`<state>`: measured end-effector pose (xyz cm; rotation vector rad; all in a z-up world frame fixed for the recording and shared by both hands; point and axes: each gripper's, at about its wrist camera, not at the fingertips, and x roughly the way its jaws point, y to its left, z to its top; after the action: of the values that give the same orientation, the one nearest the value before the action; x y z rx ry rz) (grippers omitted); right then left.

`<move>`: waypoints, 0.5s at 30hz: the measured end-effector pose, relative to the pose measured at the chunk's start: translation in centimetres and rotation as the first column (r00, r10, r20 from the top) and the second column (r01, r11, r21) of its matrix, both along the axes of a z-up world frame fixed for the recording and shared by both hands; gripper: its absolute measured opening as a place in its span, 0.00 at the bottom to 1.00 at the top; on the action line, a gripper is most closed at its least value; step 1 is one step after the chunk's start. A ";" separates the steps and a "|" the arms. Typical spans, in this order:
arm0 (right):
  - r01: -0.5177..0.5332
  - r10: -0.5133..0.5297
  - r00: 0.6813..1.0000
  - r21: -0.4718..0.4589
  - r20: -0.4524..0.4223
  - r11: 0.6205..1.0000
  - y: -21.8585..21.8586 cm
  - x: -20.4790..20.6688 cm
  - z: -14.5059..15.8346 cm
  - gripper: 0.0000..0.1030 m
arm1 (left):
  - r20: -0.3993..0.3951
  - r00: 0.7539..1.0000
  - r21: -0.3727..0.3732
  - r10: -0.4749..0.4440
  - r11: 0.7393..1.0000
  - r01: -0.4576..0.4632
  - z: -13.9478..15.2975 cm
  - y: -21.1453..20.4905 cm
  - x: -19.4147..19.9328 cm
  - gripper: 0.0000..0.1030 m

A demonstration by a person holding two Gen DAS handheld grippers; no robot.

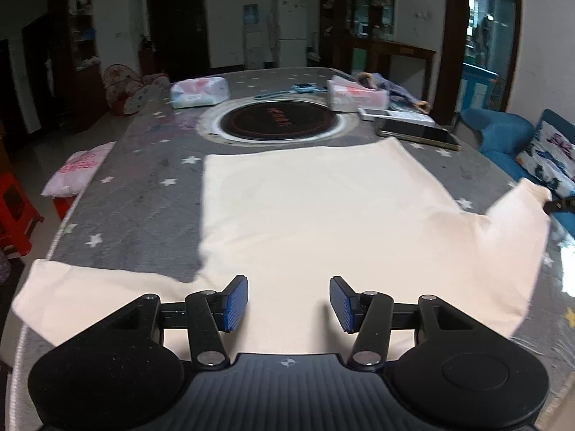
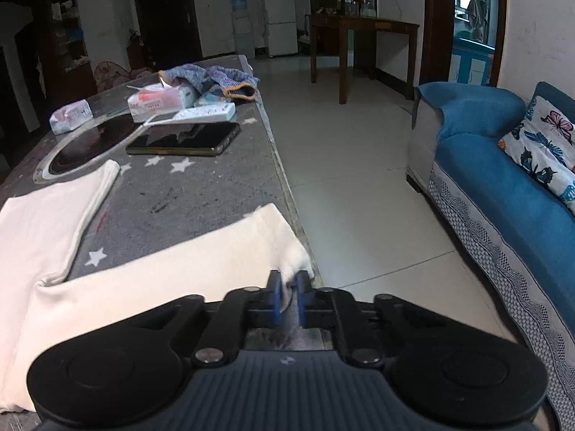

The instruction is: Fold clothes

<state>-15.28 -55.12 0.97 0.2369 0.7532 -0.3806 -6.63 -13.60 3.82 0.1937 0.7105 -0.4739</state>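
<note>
A cream long-sleeved top lies spread flat on the grey star-patterned table cover. My left gripper is open and empty, hovering over the top's near edge. Its left sleeve lies flat toward the table's left edge. My right gripper is shut on the cuff of the right sleeve at the table's right edge. In the left wrist view that sleeve is lifted at the far right, with the right gripper's tip on it.
A round black cooktop sits behind the top. A dark tablet, tissue packs, a white box and a blue knit cloth crowd the far right of the table. A blue sofa stands right of the floor gap.
</note>
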 end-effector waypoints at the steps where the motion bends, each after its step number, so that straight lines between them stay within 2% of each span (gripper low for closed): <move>1: -0.001 0.001 1.000 -0.003 0.013 1.000 0.1 -0.2 0.3 0.03 | -0.001 1.000 -0.001 -0.017 1.000 0.017 0.0 -0.4 -0.3 0.52; 6: -0.005 0.006 0.997 -0.008 0.082 1.000 0.4 -0.9 2.3 0.03 | -0.010 0.993 -0.003 -0.117 0.993 0.117 0.1 -3.1 -2.0 0.52; 15: -0.039 0.041 0.991 -0.019 0.124 0.999 1.4 -1.3 4.2 0.02 | -0.030 0.959 0.020 -0.281 0.959 0.281 -1.3 -8.8 -4.8 0.52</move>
<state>-16.54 -53.73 5.18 0.2276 0.6311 -0.3313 -11.41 -22.42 2.50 0.3144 0.7183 -0.7408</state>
